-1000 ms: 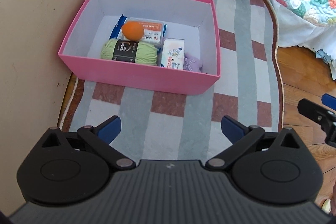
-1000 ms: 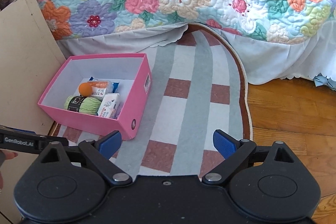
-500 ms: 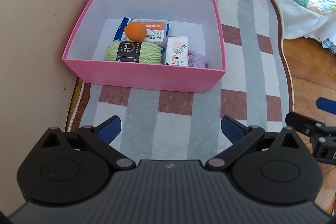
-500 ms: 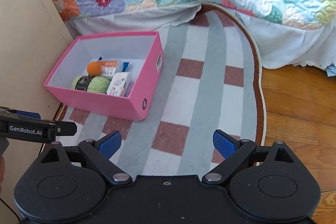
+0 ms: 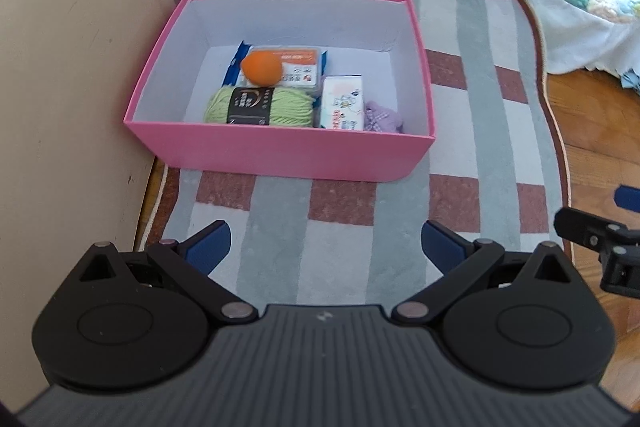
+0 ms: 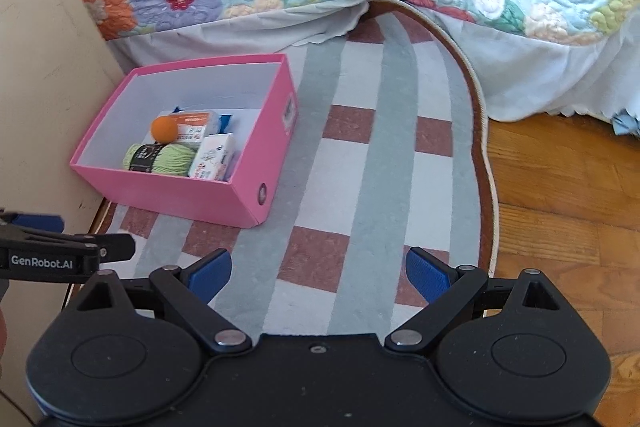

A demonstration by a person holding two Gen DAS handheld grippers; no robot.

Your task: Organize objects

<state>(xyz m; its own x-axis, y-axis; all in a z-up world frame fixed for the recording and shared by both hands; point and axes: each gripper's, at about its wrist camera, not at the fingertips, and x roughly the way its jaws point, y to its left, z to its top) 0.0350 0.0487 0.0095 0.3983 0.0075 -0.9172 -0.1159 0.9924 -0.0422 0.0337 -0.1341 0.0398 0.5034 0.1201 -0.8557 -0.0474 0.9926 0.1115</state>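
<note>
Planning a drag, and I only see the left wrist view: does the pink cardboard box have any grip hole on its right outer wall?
Observer: Yes. The pink cardboard box has a small round metal-ringed hole low on that wall, near the front corner.
Operator: Anything else on that wall?
Observer: A white printed label sits towards its far end.
Operator: Are the right tongs free?
Observer: The right tongs are open and empty over the striped rug, apart from the box.
</note>
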